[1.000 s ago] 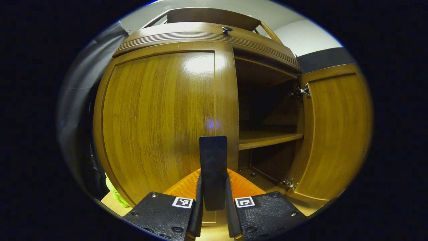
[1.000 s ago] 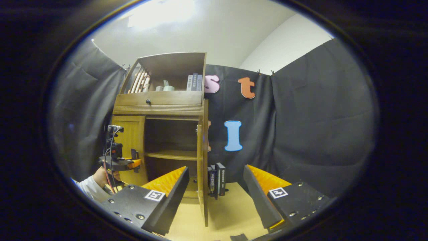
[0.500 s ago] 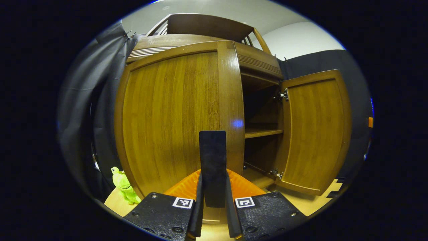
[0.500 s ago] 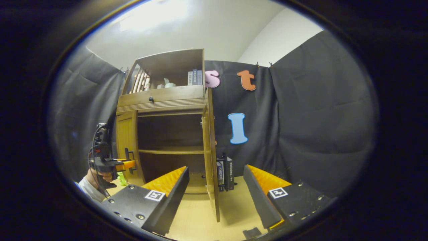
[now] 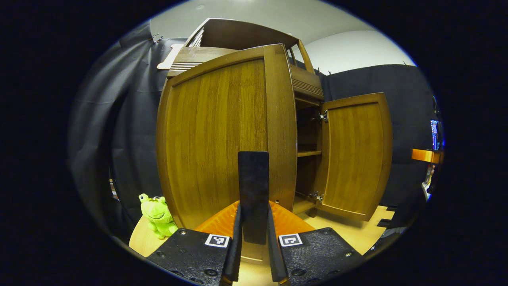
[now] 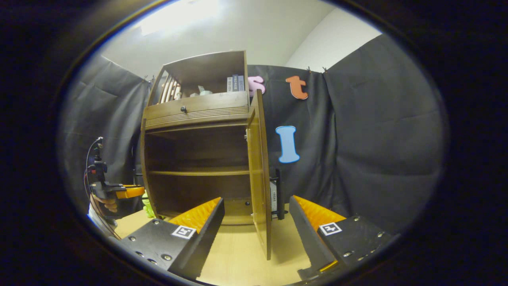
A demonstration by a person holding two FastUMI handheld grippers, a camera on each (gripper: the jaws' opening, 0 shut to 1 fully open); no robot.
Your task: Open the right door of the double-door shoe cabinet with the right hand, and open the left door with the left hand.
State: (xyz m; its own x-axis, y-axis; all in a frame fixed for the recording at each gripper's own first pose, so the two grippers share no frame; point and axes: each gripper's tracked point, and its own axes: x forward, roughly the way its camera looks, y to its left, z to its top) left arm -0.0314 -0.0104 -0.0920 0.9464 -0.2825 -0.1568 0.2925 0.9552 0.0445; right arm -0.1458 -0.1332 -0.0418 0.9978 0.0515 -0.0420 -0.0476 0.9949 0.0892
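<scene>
Your left gripper pinches the flat dark handle of the glossy brown wooden cabinet's left door; your right gripper gapes empty beside the right door.

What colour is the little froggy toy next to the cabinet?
Bright green. The frog toy shows best in the left gripper view, beside the cabinet.

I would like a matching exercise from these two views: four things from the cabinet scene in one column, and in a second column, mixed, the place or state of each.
Things:
1. left door
2. right gripper
3. green plush frog
4. books

Places or states:
A. on the open top shelf of the cabinet
B. open, fingers wide apart, holding nothing
C. on the table, left of the cabinet
D. swung open, its handle clamped by the left gripper

Pairs: 1-D, 2-B, 3-C, 4-A
</scene>
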